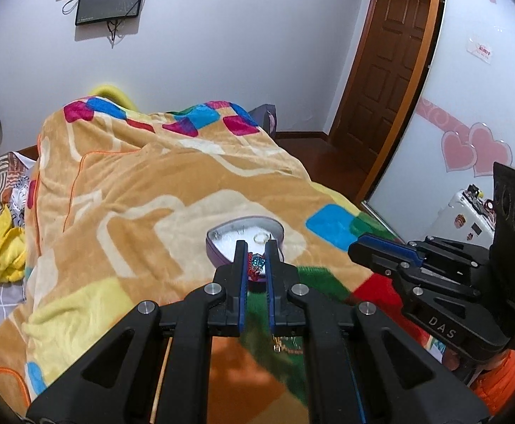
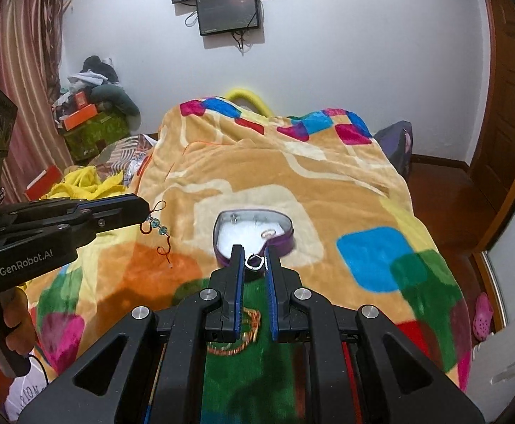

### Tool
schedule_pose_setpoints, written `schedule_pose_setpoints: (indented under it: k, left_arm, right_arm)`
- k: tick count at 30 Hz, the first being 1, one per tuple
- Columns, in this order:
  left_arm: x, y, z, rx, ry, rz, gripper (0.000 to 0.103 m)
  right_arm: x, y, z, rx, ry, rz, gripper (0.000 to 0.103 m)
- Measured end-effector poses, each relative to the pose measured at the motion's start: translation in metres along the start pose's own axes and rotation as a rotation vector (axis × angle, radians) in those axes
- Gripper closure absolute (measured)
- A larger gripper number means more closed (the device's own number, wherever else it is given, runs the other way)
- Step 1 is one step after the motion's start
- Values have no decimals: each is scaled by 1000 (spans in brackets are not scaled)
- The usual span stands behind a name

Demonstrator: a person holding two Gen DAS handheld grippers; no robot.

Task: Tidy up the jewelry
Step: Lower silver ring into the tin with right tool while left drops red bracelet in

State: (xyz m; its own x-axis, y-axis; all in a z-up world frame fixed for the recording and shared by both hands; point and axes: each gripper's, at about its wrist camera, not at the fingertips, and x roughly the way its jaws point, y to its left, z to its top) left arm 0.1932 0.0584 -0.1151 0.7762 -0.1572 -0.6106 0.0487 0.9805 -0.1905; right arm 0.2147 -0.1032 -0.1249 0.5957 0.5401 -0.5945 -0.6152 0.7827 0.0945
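A purple heart-shaped jewelry box (image 1: 245, 238) (image 2: 253, 231) with a white lining lies open on the blanket, with a ring (image 1: 261, 237) (image 2: 268, 234) inside. My left gripper (image 1: 257, 258) (image 2: 147, 212) is shut on a red-string bracelet with teal beads (image 1: 256, 263) (image 2: 156, 228), held above the blanket left of the box. My right gripper (image 2: 255, 259) (image 1: 358, 243) is shut on a silver ring with a dark stone (image 2: 254, 261), at the box's near edge. A gold bracelet (image 2: 245, 328) lies on the blanket under my right gripper.
The box rests on a bed covered by a colourful plush blanket (image 2: 292, 176). Yellow clothes (image 2: 87, 183) lie at the bed's left. A wooden door (image 1: 388, 81) and a white wardrobe with pink hearts (image 1: 469, 148) stand to the right.
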Motion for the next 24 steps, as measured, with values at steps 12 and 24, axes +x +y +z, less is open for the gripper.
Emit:
schedule_pose_setpoints:
  k: [12, 24]
  left_arm:
    - [33, 12, 26, 0, -11, -4, 96]
    - [81, 23, 32, -5, 75, -67, 96]
  right_arm:
    - [30, -5, 18, -2, -3, 19, 93]
    - [69, -9, 21, -21, 91, 99, 93]
